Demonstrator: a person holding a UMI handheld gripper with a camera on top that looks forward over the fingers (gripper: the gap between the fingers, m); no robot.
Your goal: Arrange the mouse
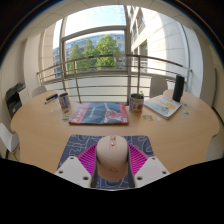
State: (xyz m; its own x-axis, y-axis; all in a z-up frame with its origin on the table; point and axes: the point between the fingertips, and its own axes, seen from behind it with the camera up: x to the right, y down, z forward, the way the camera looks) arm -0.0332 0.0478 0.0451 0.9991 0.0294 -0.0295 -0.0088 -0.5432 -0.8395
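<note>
A beige computer mouse [112,157] sits between my gripper's [112,172] two fingers, its scroll wheel pointing away from me. The pink pads [88,160] touch it on both sides, so the gripper is shut on the mouse. The mouse is over a blue-grey patterned mouse pad [72,148] that lies on the wooden desk [40,130]. I cannot tell whether the mouse rests on the pad or is held just above it.
Beyond the pad lies a red patterned book [99,113]. A can [64,101] stands to its left and a mug [137,101] to its right. Stacked books [161,105] and a dark box [178,88] are at the far right. A window with a railing lies behind.
</note>
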